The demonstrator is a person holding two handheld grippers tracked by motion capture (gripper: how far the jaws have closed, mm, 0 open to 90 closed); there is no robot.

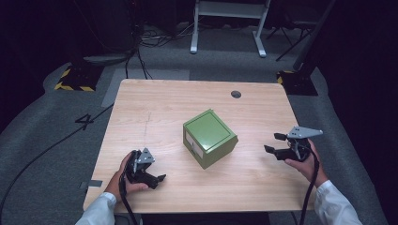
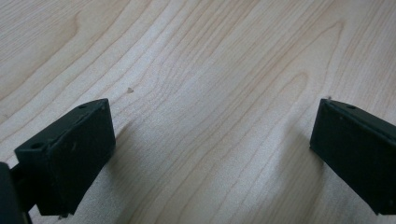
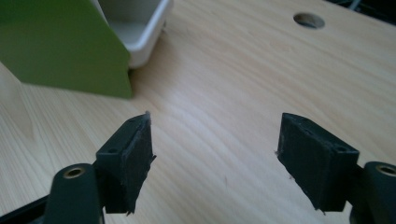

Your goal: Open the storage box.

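Your table [image 1: 155,108] has one green box [image 1: 209,137] near its middle, with a white drawer [image 3: 135,28] in its front; the box is untouched, so I judge all the work is left. Your left gripper [image 1: 157,180] and right gripper [image 1: 273,142] are both spread wide and empty, well apart from the box. The drawer's inside and its handle stay hidden from you.

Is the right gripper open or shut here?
Open. In the right gripper view, the right gripper has its jaws wide apart over bare table, holding nothing, short of the green box.
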